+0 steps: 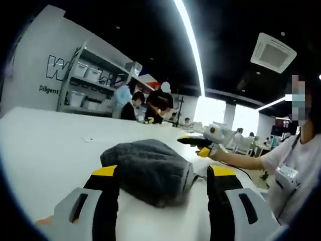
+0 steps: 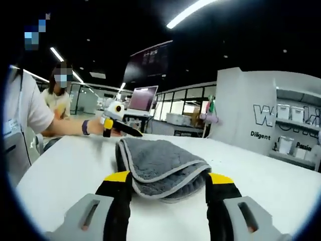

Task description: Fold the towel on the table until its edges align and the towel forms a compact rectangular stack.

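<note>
White table [image 2: 281, 191] | folded grey towel [image 2: 160, 163] | shelving [image 1: 88, 83] behind | left claw [image 1: 163, 175] wide | right claw [image 2: 168, 181] wide

Black tongs [image 1: 163, 175], yellow tips, grey slotted bases, white short sleeve [image 2: 30, 108]

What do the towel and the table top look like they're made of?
Towel: dark grey plush fabric, probably microfibre; the fuzzy, matte nap shows, with a lighter grey stitched edge band. It also shows in the left gripper view. Table: smooth white top, likely laminate or painted board; it has a faint sheen and no grain, so the core material is unclear.
</note>
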